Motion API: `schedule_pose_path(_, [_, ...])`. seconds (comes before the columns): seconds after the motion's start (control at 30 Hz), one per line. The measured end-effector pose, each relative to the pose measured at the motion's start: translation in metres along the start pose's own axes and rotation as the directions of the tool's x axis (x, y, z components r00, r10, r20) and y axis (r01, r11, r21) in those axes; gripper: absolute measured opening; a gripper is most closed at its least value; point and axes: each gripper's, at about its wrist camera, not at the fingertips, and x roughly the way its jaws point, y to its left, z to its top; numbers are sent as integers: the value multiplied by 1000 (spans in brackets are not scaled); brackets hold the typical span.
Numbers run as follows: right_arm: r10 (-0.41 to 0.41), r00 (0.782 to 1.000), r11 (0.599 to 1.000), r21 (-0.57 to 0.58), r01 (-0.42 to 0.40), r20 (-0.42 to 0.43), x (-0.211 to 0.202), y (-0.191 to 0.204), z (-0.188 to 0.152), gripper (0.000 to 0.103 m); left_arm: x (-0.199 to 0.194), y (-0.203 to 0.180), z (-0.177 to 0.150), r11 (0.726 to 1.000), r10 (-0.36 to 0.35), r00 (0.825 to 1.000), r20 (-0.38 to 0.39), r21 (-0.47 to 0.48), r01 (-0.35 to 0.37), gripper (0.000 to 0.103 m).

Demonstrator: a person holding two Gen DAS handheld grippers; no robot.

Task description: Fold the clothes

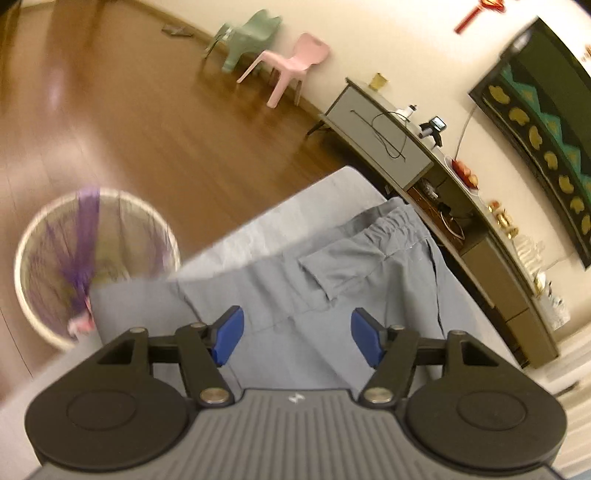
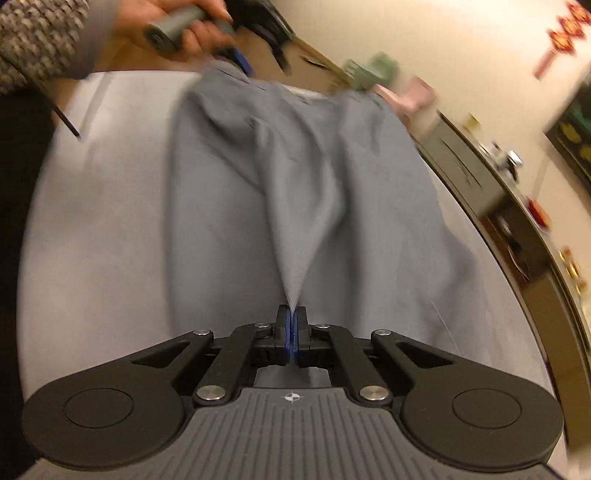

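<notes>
Grey trousers point(image 1: 332, 266) lie spread on a table under a pale grey cover point(image 1: 295, 210), with the elastic waistband and a flapped pocket at the far end. My left gripper point(image 1: 297, 317) hovers open just above the cloth, with nothing between its blue pads. In the right wrist view my right gripper point(image 2: 292, 314) is shut on a pinch of the trousers point(image 2: 295, 166), and the fabric rises to it in a taut peak. At the garment's far end a hand point(image 2: 201, 35) holds the left gripper's handle.
A round white basket point(image 1: 110, 192) with a purple cloth point(image 1: 86, 236) stands on the wooden floor left of the table. A long low cabinet point(image 1: 388, 140) with small items runs along the wall on the right. A pink chair point(image 1: 295, 62) and a green chair point(image 1: 251, 37) stand farther back.
</notes>
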Motion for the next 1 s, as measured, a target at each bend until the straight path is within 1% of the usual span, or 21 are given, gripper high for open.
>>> schedule_pose_path(0.03, [8,1000,999,52,-9,18,-2,-6,-1,0,3,-2,0,1000,-5,1000,-19,14,6,67])
schedule_pose_path(0.1, [24,997,989,146,-35,72,-9,-17,5,8,9,-8,-1,999,-3,998,-57,46,6,67])
schedule_pose_path(0.13, [28,995,982,183,-46,99,-13,-23,9,20,10,-10,-2,998,26,998,-50,54,-23,67])
schedule_pose_path(0.17, [36,990,974,216,-66,139,-15,-31,23,34,7,-8,-1,998,54,998,-28,38,-53,67])
schedule_pose_path(0.2, [41,983,971,224,-82,179,-16,-39,36,45,1,-2,3,998,66,998,-2,-3,-66,67])
schedule_pose_path(0.23, [46,975,968,231,-98,219,-17,-46,50,50,-5,6,7,996,65,998,23,-62,-63,67])
schedule_pose_path(0.27, [63,965,969,216,-120,254,-13,-53,68,59,-12,15,10,992,55,998,42,-114,-50,67])
schedule_pose_path(0.3, [94,963,972,188,-144,253,1,-55,87,66,-17,24,11,988,47,997,54,-152,-38,67])
schedule_pose_path(0.33, [124,960,973,159,-168,251,16,-57,106,69,-19,31,12,983,37,998,56,-181,-27,67])
schedule_pose_path(0.43, [180,974,982,39,-187,137,82,-45,151,70,-18,43,10,978,-13,1000,19,-209,16,67])
schedule_pose_path(0.47, [184,979,982,29,-187,85,108,-45,160,70,-16,45,9,978,-35,999,5,-204,35,67])
schedule_pose_path(0.53, [190,982,982,10,-189,-20,160,-46,179,65,-14,45,6,980,-81,997,-21,-186,76,68])
schedule_pose_path(0.57, [221,973,975,44,-219,-67,180,-53,180,49,-13,43,3,980,-104,994,-33,-172,97,68])
schedule_pose_path(0.6, [242,968,969,61,-238,-65,183,-56,183,20,-12,40,1,981,-134,990,-51,-149,125,70])
schedule_pose_path(0.67, [280,958,957,96,-274,-58,187,-63,188,0,-9,27,-7,982,-168,982,-89,-96,160,72])
schedule_pose_path(0.7, [257,966,964,75,-256,4,168,-60,193,0,-9,20,-11,983,-179,978,-105,-71,172,74])
schedule_pose_path(0.77, [214,970,976,23,-218,117,128,-50,199,0,-11,7,-17,980,-198,973,-120,-45,193,79])
schedule_pose_path(0.83, [163,971,986,-49,-156,172,103,-29,200,0,-12,-4,-21,969,-245,960,-134,-49,241,85])
schedule_pose_path(0.93, [133,973,986,-127,-110,188,95,1,195,0,-6,-22,-29,960,-280,946,-161,-38,278,89])
schedule_pose_path(0.97, [133,973,983,-152,-106,186,95,11,191,0,-2,-25,-31,965,-262,951,-164,-23,262,89])
schedule_pose_path(1.0, [138,973,980,-170,-107,184,92,14,189,0,3,-28,-34,970,-242,956,-166,-8,244,80])
